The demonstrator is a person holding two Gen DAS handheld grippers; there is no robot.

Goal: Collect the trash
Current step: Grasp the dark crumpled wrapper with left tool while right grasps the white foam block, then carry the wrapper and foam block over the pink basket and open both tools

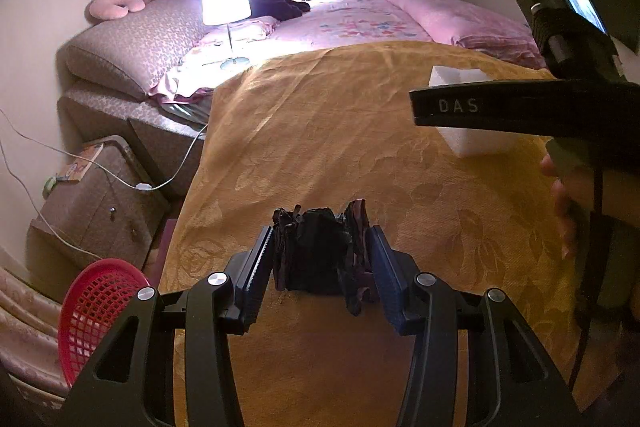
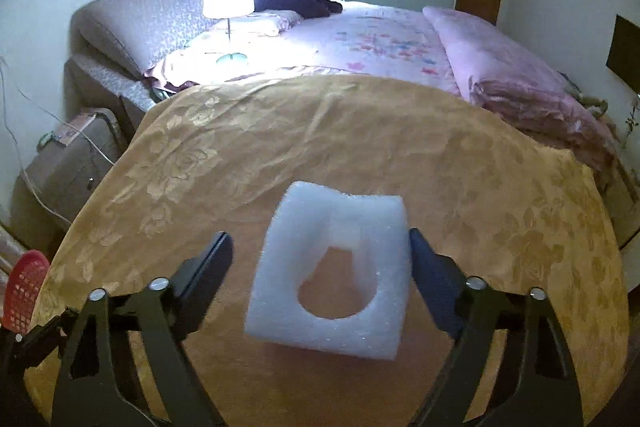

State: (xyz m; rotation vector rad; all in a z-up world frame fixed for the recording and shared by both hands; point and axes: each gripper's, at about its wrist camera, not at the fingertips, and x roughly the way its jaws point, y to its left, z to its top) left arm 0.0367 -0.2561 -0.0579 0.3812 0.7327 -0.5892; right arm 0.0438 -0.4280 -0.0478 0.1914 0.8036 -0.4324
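Left gripper (image 1: pixel 322 259) is pinching a crumpled dark wrapper (image 1: pixel 320 255), pads pressed on both sides, near the front edge of the yellow cloth (image 1: pixel 320 131). Right gripper (image 2: pixel 322 267) is spread around the white foam block (image 2: pixel 332 271): right pad looks at or just touching the block's side, left pad clearly apart from it. Not a grip yet.

Risks:
- Foam is light and soft. With one pad meeting it first, it will likely slide or pivot on the cloth instead of being squeezed.
- The big cutout leaves thin walls; a hard pinch could collapse it and let it pop out.
- Wrapper is ragged, with a loose strip hanging below the pads; bits may shed on the way to the red basket (image 1: pixel 96 311).
- Basket sits off the cloth's left front corner, lower down; both hands heading there could cross.

Hard to tell:
- Basket is mostly cut off in both views; contents unknown.
- Foam underside and far face hidden.
- In the left view the right gripper covers much of the foam.
- What the wrapper actually is: too dark.
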